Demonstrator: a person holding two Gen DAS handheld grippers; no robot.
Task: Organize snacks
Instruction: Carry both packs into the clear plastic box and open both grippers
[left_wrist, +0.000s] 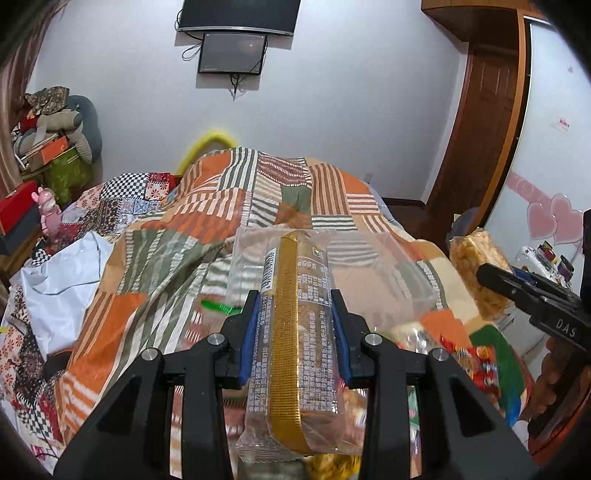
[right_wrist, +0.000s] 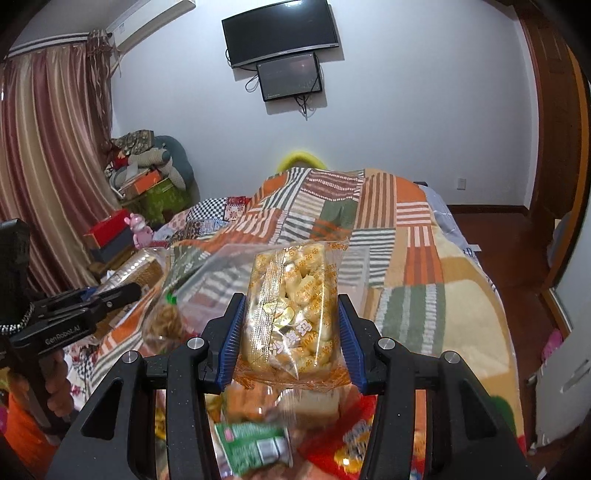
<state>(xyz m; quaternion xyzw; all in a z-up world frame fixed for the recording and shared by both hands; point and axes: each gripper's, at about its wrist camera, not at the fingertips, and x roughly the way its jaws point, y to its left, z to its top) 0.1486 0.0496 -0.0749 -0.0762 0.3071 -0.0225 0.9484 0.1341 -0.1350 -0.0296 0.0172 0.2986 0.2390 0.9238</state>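
My left gripper (left_wrist: 294, 302) is shut on a long clear-wrapped biscuit pack with a gold seam (left_wrist: 295, 332), held above the bed. My right gripper (right_wrist: 291, 314) is shut on a clear bag of yellow puffed snack (right_wrist: 293, 314), also lifted. In the left wrist view the right gripper (left_wrist: 491, 277) shows at the right edge with the yellow bag (left_wrist: 476, 269). In the right wrist view the left gripper (right_wrist: 129, 290) shows at the left with its pack (right_wrist: 140, 267). A clear plastic container (left_wrist: 384, 269) lies on the quilt ahead. Loose snack packets (right_wrist: 255, 446) lie below the grippers.
A striped patchwork quilt (left_wrist: 207, 229) covers the bed. A white bag (left_wrist: 59, 280) lies at its left. A red box (right_wrist: 107, 229) and a pink toy (right_wrist: 140, 230) stand by the curtain (right_wrist: 48, 166). A wooden door (left_wrist: 484, 129) is at the right.
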